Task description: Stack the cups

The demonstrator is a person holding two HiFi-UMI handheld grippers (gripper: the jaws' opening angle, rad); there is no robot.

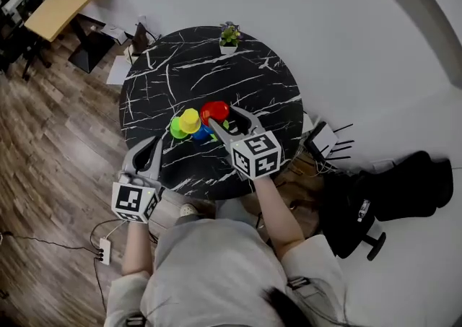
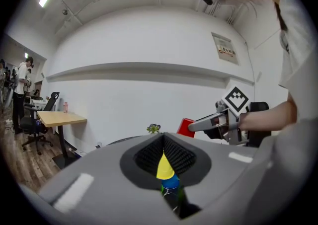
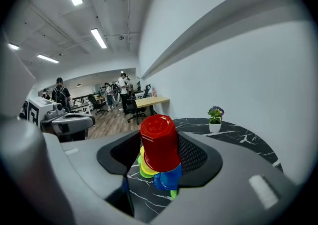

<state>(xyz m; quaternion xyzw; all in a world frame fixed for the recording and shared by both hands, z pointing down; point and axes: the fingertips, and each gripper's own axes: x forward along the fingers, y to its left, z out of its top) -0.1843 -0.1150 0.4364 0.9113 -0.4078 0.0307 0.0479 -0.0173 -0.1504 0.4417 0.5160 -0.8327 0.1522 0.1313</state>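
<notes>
Cups sit in a cluster on the near half of a round black marble desk (image 1: 216,66). A green cup (image 1: 176,129) is furthest left, a yellow cup (image 1: 190,120) overlaps its right side, and a blue cup (image 1: 202,133) lies just right of them. Whether the yellow one is nested in the green one cannot be told.

The right tongs (image 1: 222,120) are clamped on a red cup (image 1: 214,111), one jaw on each side. They hold it clear of the desk, just above and to the right of the cluster. In the right gripper view the red cup (image 3: 160,142) is tilted with its closed bottom toward the camera, and the yellow, green and blue cups show below it.

The left tongs (image 1: 153,144) are at the near-left edge of the desk with the jaws together and nothing between them, apart from the cups. In the left gripper view the yellow cup (image 2: 165,167) and blue cup (image 2: 170,182) show through the narrow slit beyond them.

A small potted plant (image 1: 229,35) stands at the far edge of the desk.
</notes>
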